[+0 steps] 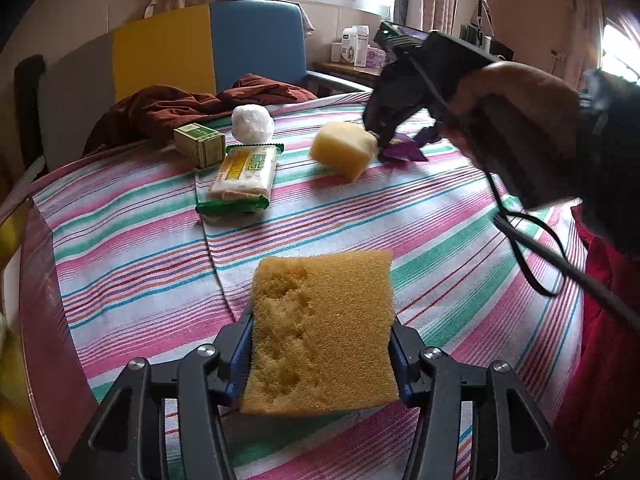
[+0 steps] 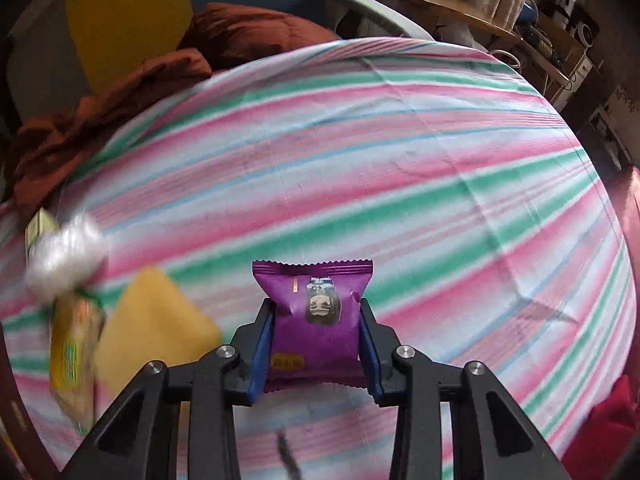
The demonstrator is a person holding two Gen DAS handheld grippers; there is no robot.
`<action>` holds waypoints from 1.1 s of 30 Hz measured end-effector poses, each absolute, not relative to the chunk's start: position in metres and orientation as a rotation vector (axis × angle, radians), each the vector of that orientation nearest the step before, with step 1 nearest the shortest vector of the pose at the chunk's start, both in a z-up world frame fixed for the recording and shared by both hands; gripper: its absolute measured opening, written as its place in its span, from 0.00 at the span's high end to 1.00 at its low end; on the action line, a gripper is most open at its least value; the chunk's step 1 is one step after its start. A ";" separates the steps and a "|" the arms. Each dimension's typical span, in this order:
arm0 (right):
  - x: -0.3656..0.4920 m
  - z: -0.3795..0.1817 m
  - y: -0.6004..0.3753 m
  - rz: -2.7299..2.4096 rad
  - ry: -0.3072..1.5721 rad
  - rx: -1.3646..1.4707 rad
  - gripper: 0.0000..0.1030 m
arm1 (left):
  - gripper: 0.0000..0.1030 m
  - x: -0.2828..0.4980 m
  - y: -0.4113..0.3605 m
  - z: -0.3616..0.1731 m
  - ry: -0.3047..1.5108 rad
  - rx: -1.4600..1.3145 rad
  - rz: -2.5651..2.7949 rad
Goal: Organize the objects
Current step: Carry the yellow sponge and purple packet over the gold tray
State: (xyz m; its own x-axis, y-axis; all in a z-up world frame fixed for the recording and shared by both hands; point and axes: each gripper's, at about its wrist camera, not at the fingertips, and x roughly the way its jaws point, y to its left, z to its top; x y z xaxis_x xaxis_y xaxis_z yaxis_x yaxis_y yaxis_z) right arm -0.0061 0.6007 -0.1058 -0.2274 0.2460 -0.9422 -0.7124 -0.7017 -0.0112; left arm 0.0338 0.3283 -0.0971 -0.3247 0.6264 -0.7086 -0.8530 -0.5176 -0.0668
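The left gripper (image 1: 322, 344) has its fingers pinching a worn, pitted yellow foam sponge (image 1: 320, 332) by its two side edges, so the slab stands out ahead of the fingers, apparently lifted above the striped pink, green and white cloth covering the table (image 1: 440, 240). The edge grip suits soft foam: it compresses a little and stays put.

The right gripper (image 2: 318, 332) likewise pinches a small purple foil snack packet (image 2: 316, 316) across its width, crimped ends left free; this view is blurred.

Well ahead of the left fingers lie a green-and-yellow cracker pack (image 1: 244, 176), a small green cardboard box (image 1: 199, 145), a white crumpled ball (image 1: 253, 123) and a pale yellow foam block (image 1: 344, 150), loosely grouped. Judging by that cluster, both held items are probably bound for it.
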 end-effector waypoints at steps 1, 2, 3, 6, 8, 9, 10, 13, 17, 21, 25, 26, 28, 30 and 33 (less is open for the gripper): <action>0.004 -0.101 0.597 1.989 0.602 -1.386 0.64 | 0.46 0.034 0.328 -0.097 0.397 -0.860 1.960; 0.011 -0.097 0.595 1.994 0.623 -1.365 0.64 | 0.46 0.034 0.328 -0.097 0.397 -0.860 1.960; 0.018 -0.093 0.593 1.995 0.651 -1.345 0.64 | 0.46 0.034 0.328 -0.097 0.398 -0.860 1.960; 0.042 -0.085 0.582 2.010 0.742 -1.281 0.64 | 0.46 0.034 0.328 -0.097 0.402 -0.858 1.963; 0.049 -0.085 0.577 2.006 0.775 -1.262 0.64 | 0.46 0.034 0.328 -0.097 0.400 -0.858 1.963; 0.051 -0.085 0.574 2.010 0.793 -1.256 0.64 | 0.46 0.034 0.328 -0.097 0.400 -0.858 1.964; 0.049 -0.084 0.572 2.022 0.779 -1.250 0.64 | 0.46 0.034 0.328 -0.097 0.400 -0.858 1.965; 0.038 -0.076 0.567 2.065 0.663 -1.220 0.64 | 0.47 0.035 0.327 -0.096 0.407 -0.855 1.969; 0.031 -0.062 0.555 2.140 0.529 -1.172 0.64 | 0.47 0.038 0.328 -0.096 0.425 -0.848 1.980; 0.031 -0.051 0.549 2.203 0.494 -1.115 0.64 | 0.47 0.041 0.327 -0.096 0.448 -0.836 1.992; 0.034 -0.042 0.545 2.257 0.504 -1.079 0.64 | 0.47 0.044 0.327 -0.096 0.467 -0.827 2.003; 0.034 -0.040 0.544 2.268 0.501 -1.072 0.64 | 0.47 0.044 0.327 -0.096 0.472 -0.825 2.006; 0.033 -0.039 0.543 2.281 0.494 -1.064 0.64 | 0.47 0.046 0.328 -0.096 0.483 -0.820 2.011; 0.033 -0.037 0.542 2.294 0.495 -1.060 0.64 | 0.47 0.047 0.328 -0.096 0.490 -0.816 2.015; 0.031 -0.036 0.540 2.314 0.490 -1.050 0.64 | 0.47 0.047 0.328 -0.096 0.497 -0.813 2.018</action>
